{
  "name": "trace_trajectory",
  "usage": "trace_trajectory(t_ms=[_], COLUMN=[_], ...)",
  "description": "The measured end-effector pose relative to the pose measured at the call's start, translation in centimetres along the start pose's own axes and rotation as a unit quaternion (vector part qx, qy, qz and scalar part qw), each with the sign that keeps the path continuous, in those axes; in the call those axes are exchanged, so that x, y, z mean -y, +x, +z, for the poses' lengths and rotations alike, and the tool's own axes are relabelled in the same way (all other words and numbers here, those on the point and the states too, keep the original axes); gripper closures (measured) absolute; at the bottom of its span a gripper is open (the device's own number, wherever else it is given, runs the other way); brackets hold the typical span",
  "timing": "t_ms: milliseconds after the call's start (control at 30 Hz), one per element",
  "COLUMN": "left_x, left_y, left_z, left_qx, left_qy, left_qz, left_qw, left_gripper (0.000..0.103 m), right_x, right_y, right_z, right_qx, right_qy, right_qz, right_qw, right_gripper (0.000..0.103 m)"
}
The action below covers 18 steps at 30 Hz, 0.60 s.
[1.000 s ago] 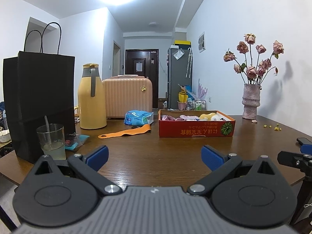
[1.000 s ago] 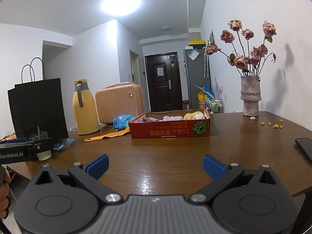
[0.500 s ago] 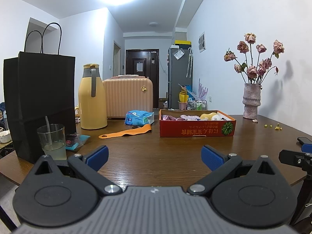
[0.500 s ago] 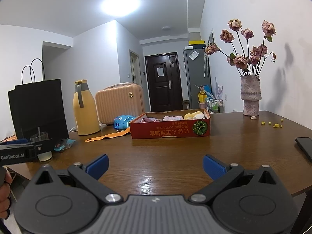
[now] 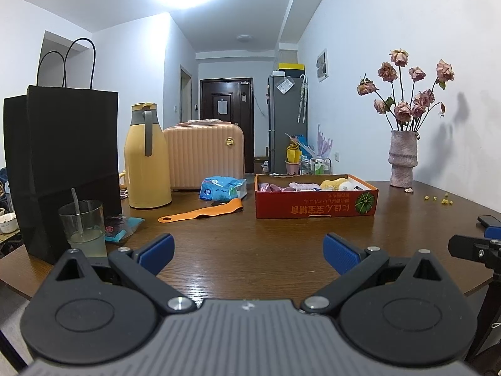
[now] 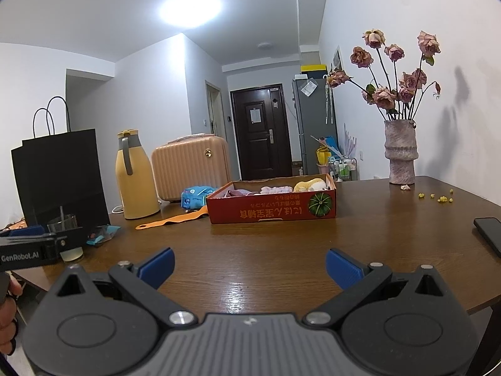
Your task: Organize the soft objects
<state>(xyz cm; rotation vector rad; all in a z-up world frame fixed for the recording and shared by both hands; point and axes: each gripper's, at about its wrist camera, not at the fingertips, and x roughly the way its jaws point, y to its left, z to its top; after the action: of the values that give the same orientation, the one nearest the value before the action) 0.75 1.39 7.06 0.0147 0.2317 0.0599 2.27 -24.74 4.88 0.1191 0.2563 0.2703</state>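
Observation:
A shallow red cardboard box (image 5: 316,208) (image 6: 272,211) sits mid-table and holds several soft items in pink, white and yellow (image 5: 332,184) (image 6: 308,185). An orange strap (image 5: 200,214) (image 6: 172,219) lies flat on the wood left of the box. Behind the strap rests a blue soft pack (image 5: 222,188) (image 6: 197,195). My left gripper (image 5: 249,252) hovers open over the near table edge, well short of the box. My right gripper (image 6: 250,266) is also open and empty, at a similar distance from the box.
A black paper bag (image 5: 59,163), a glass with a straw (image 5: 83,228), a yellow thermos (image 5: 145,156) and a peach suitcase (image 5: 203,153) stand at the left. A vase of dried roses (image 5: 402,159) stands far right. A phone (image 6: 488,232) lies near the right edge.

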Motion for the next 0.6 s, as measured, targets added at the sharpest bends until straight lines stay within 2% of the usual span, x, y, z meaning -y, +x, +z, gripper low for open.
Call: trace_trajectory(t_ms=[600], left_x=[-0.05], left_y=[-0.31], left_z=[-0.08], left_qx=[0.014], left_qy=[0.0], left_qz=[-0.001], left_qw=[0.9999], left_gripper=[0.0], right_x=[0.19], right_y=[0.04], right_z=[-0.18], right_qx=[-0.003], right_qy=[0.008], right_qz=[-0.003], right_qw=[1.0], right_gripper=[0.0])
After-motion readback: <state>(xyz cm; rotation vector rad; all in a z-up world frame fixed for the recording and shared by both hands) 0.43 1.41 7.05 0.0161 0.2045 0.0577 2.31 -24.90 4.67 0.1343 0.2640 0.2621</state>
